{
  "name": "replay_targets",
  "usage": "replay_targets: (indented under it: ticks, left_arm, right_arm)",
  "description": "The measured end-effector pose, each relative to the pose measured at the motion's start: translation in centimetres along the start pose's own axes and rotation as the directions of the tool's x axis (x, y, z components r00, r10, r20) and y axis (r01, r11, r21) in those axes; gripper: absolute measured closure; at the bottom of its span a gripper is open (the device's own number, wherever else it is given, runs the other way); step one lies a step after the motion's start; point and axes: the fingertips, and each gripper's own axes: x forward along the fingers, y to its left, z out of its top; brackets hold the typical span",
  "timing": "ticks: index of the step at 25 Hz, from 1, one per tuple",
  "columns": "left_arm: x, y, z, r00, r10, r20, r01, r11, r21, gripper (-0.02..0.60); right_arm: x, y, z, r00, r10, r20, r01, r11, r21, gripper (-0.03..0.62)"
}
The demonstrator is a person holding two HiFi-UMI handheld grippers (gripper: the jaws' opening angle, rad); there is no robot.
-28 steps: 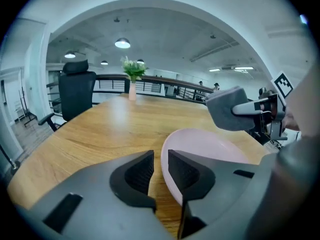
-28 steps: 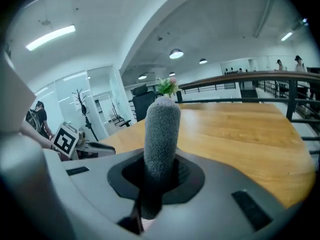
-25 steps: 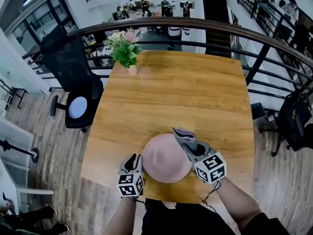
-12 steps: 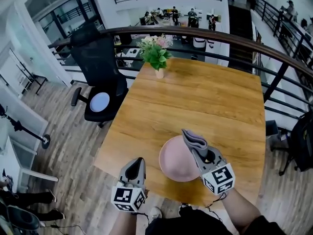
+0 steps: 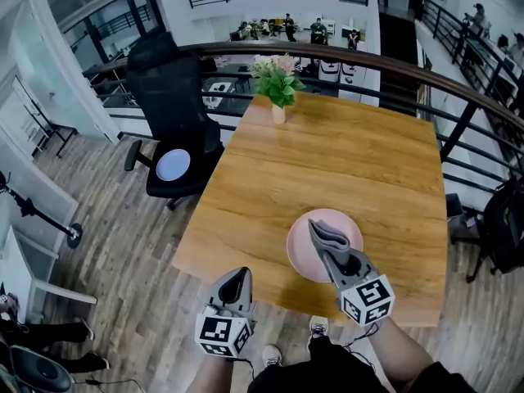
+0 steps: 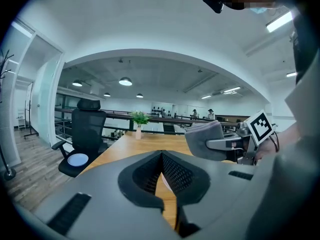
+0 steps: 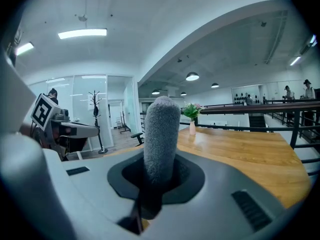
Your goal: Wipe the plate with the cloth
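Observation:
A pink plate [image 5: 309,252] lies near the front edge of the wooden table [image 5: 344,162]. My right gripper [image 5: 334,256] hangs over the plate's right half, shut on a folded grey cloth [image 5: 329,236] that sticks up between its jaws. In the right gripper view the cloth [image 7: 161,134] stands upright in the right gripper [image 7: 157,174]. My left gripper [image 5: 233,287] is off the table's front left corner, apart from the plate. Its jaws have just been closing and now stand shut with nothing between them, as the left gripper view shows the left gripper [image 6: 161,156].
A vase of flowers [image 5: 278,84] stands at the table's far edge. To the left of the table is a black office chair [image 5: 176,97]. A dark railing [image 5: 409,68] curves behind the table. A black bag [image 5: 503,228] sits on the floor at the right.
My left gripper has drawn back from the plate's left rim to beyond the table's edge, and its jaws have closed. The right gripper has risen a little with the cloth.

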Motion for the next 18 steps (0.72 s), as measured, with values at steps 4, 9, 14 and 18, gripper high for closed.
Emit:
replay_targets:
  ticks: [4, 9, 14, 18]
  left_arm:
    - [-2.6, 0.0, -0.7, 0.998, -0.066, -0.004, 0.066, 0.998, 0.005, 0.563]
    - [-5.7, -1.0, -2.0, 0.988, -0.152, -0.002, 0.152, 0.988, 0.006, 0.563]
    - [-8.4, -3.3, -3.0, 0.967, -0.253, -0.001, 0.253, 0.967, 0.028, 0.563]
    - [-10.3, -5.9, -3.7, 0.944, -0.328, -0.019, 0.329, 0.943, 0.045, 0.563]
  right_arm:
    - [-1.7, 3.1, -0.5, 0.999, -0.049, 0.000, 0.049, 0.998, 0.025, 0.540]
    - [-4.9, 6.7, -1.5, 0.993, -0.114, 0.004, 0.114, 0.993, 0.033, 0.542]
    - [-9.3, 9.3, -2.9, 0.980, -0.200, 0.011, 0.199, 0.979, 0.031, 0.542]
    - [-13.0, 10.5, -3.8, 0.966, -0.260, 0.006, 0.259, 0.965, 0.040, 0.542]
